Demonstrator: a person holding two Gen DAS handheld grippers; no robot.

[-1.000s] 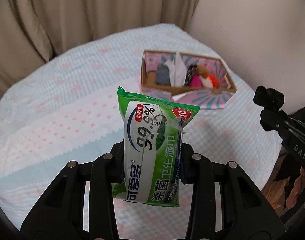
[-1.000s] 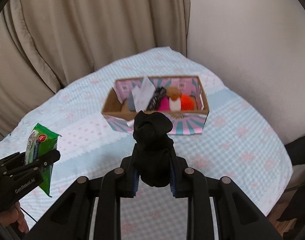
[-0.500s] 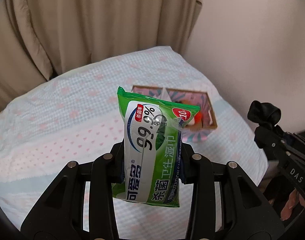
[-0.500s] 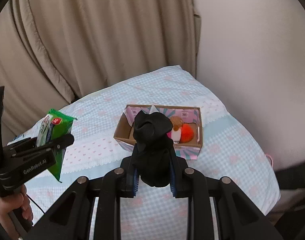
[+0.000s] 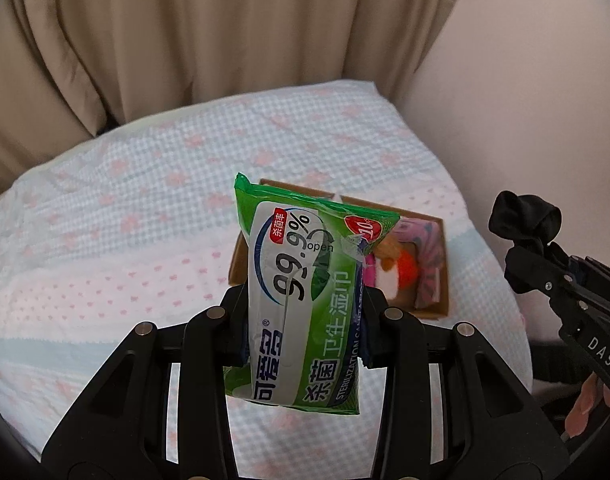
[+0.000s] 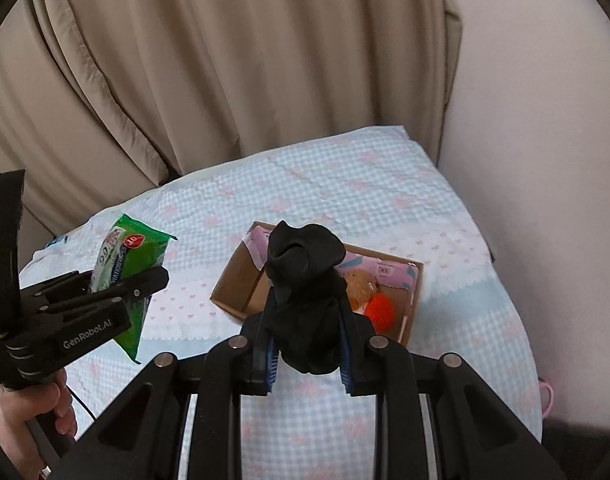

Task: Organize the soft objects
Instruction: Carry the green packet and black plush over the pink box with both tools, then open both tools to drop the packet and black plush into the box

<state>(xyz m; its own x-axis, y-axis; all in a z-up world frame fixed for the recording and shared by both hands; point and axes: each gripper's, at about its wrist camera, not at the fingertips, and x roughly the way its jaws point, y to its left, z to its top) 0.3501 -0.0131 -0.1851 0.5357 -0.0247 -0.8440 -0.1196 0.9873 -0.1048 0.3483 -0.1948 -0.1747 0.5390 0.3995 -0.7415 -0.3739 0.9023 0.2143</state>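
Change since earlier: both tongs raised and drawn back; box sits lower and smaller in each view, more curtain above.

Left wrist view: left tongs point(image 5: 305, 320) clenched on wipes pack point(image 5: 305, 300), held upright over the bed point(image 5: 125, 220). Box point(image 5: 433, 276) behind the pack, holding an orange-and-white plush toy point(image 5: 401, 272).

Right wrist view: right tongs point(image 6: 307, 344) clenched on black cloth point(image 6: 305, 280), above the box point(image 6: 237, 284). Left tongs point(image 6: 121, 288) at left, wipes pack point(image 6: 133, 248) in grip.

Judgement: both items carried, neither boxed yet.
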